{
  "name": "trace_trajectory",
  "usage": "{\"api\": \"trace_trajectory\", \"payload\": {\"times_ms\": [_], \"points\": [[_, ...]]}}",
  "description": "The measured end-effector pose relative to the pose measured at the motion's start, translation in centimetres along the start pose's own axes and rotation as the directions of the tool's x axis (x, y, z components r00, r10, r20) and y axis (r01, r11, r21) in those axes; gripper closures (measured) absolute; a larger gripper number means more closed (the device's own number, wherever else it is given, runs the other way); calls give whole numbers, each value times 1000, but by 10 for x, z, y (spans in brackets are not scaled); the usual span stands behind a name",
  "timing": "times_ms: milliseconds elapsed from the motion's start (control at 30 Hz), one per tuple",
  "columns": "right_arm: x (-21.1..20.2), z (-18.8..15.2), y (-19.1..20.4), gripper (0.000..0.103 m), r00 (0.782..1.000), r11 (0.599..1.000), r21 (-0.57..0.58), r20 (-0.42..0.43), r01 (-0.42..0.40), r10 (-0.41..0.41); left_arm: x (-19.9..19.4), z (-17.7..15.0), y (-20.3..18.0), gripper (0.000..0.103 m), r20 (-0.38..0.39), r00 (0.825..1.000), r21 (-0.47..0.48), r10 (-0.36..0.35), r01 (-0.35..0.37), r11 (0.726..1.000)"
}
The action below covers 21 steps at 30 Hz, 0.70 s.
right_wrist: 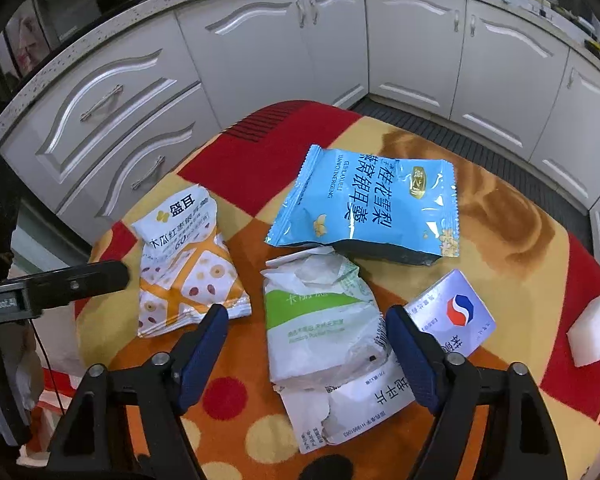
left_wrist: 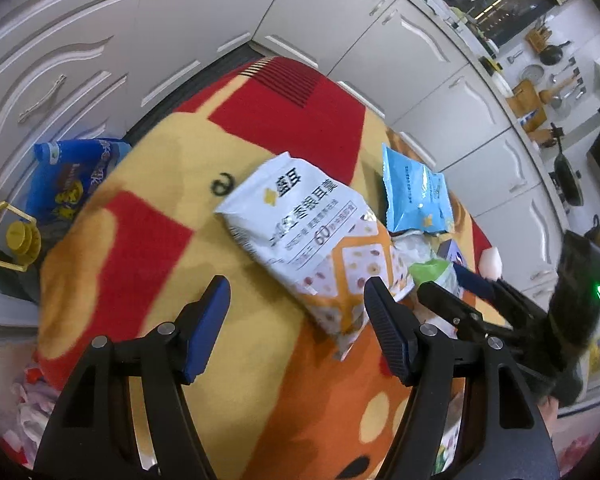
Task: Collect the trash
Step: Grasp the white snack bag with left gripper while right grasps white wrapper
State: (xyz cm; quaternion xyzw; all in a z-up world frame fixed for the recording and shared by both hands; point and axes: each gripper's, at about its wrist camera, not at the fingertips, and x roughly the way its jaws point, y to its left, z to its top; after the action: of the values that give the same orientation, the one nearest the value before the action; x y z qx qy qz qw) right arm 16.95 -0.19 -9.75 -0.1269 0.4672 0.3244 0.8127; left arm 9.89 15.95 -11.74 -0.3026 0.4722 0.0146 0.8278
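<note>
Reaching step: right tool (right_wrist: 306,354) half-open astride the crumpled white wrapper (right_wrist: 320,320), beside the blue packet (right_wrist: 364,208); next, close on it; left tool (left_wrist: 296,328) open, empty

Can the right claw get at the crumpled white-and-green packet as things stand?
Probably yes. The right claw is open, and the crumpled white-and-green packet lies on the tablecloth right between its fingers. Nothing covers the packet. Its pads are not pressing on it yet.
</note>
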Motion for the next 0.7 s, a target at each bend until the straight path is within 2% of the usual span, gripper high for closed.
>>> {"api": "trace_trajectory", "payload": {"times_ms": [100,167,267,300,333,433,633,700], "points": [[1,-1,1,49,1000,1000,-15,11,-5,5,13,7,-1,35,-1,1000,-45,-9,9,999],[3,-2,1,59,1000,1000,-16,3,-21,21,20,12,-2,35,-3,1000,-59,-10,10,998],[-3,-6,1,69,999,1000,-22,24,-23,23,24,19,-7,40,8,1000,-26,-18,18,999],[-5,-7,0,70,999,999,-16,28,-32,32,26,22,-11,62,5,1000,10,-6,6,1000],[-8,-8,-1,71,999,999,-11,27,-40,40,29,25,-15,79,-6,1000,53,12,-11,999],[-17,-13,-1,81,997,998,-6,15,-70,70,32,34,-17,87,-27,1000,142,8,-4,990],[-20,-27,4,82,988,988,40,-37,-148,150,22,47,-11,88,-84,996,267,29,-6,964],[-21,-28,7,79,991,990,53,-33,-131,133,16,48,-5,88,-91,996,258,24,0,966]]}}
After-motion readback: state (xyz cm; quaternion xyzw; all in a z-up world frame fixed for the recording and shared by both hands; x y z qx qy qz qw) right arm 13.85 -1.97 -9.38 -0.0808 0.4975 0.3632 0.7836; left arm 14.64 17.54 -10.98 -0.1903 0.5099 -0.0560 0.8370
